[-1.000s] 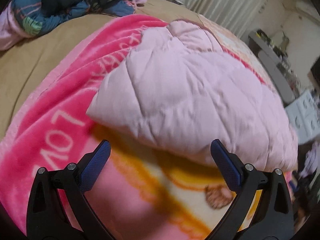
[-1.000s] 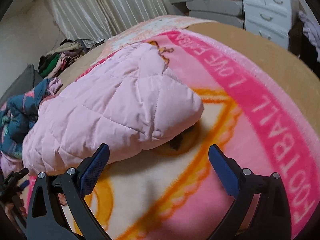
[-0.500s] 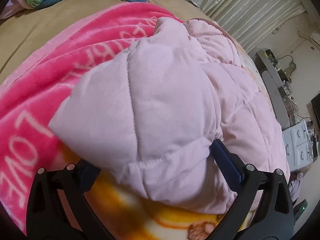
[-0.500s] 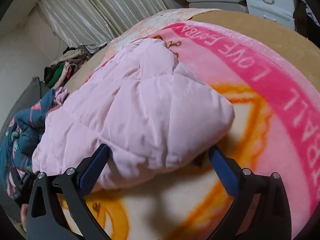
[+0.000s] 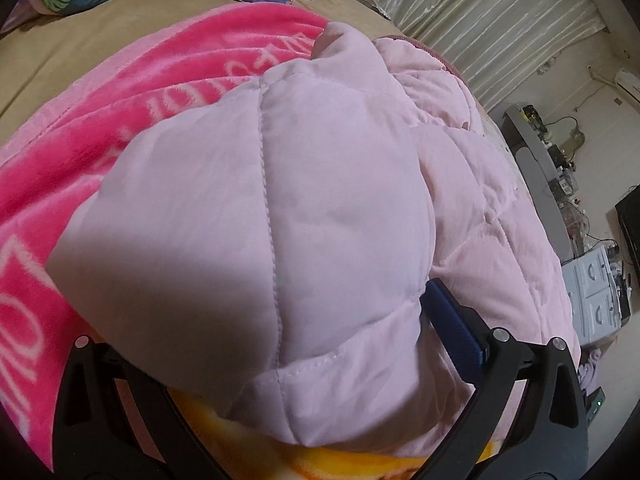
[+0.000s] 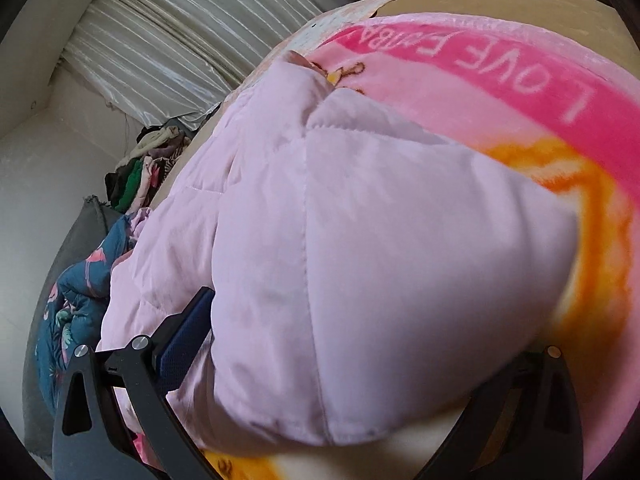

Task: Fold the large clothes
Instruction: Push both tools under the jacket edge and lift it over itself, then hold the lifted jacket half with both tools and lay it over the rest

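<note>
Pink blanket (image 5: 120, 92) underneath; quilted jacket (image 5: 300, 208) fills both spread jaws, left gripper (image 5: 280, 344) and right gripper (image 6: 360, 352)

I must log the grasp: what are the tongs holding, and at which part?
Nothing is gripped yet. Both tongs, left and right, are open around the near corners of the pink quilted garment.

The quilted jacket (image 5: 320, 208) is pale pink padded cloth, smooth and softly matt, with stitched seams puckering its puffy panels. Under it the blanket (image 5: 132, 92) is fuzzy, plush fleece with a slight sheen on its hot-pink pile, while the curtain (image 6: 160, 48) behind looks like satiny, glossy pleated fabric. The left gripper (image 5: 280, 360) and right gripper (image 6: 340, 360) have matt black plastic frames with small shiny metal screws and finely textured blue pads (image 5: 452, 324).
</note>
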A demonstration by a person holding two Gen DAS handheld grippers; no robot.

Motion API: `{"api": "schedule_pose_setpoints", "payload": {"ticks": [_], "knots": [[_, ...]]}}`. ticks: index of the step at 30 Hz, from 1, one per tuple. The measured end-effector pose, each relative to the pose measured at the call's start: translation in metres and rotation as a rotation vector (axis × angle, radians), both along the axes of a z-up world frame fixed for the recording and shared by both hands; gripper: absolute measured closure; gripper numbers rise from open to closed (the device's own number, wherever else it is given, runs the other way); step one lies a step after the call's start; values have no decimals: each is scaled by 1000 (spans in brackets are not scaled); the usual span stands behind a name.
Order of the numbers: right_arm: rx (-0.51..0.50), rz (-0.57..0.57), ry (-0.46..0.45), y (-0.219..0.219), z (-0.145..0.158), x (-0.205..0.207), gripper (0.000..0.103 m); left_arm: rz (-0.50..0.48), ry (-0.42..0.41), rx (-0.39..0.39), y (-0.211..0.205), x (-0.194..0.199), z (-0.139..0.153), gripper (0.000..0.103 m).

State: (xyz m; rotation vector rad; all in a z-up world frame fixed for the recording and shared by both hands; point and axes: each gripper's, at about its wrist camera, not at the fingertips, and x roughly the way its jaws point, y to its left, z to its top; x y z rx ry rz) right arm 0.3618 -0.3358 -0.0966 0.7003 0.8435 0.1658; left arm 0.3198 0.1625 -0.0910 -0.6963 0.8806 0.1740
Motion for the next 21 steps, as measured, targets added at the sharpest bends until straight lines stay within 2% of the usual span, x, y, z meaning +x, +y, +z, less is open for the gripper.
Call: {"api": "schedule_pose_setpoints", "payload": {"ticks": [3, 7, 9, 12, 15, 17, 20, 21], "knots": [[-17, 16, -17, 3, 3, 1, 8, 3, -5, 9, -1, 2, 0, 8], [-41, 61, -61, 7, 11, -7, 33, 2, -8, 25, -4, 5, 2, 8], [-72, 82, -85, 11, 18, -10, 41, 4, -7, 37, -6, 4, 5, 9], [-112, 119, -116, 15, 29, -12, 53, 6, -8, 62, -11, 4, 11, 16], [-159, 155, -132, 19, 37, -10, 58, -7, -14, 94, -15, 3, 20, 29], [-188, 171, -138, 24, 44, -11, 60, -23, -22, 115, -18, 2, 27, 43], [-239, 193, -160, 33, 54, -14, 64, -43, -40, 146, -22, -2, 38, 58], [-255, 203, -172, 36, 59, -16, 65, -46, -47, 158, -23, -4, 41, 61]]}}
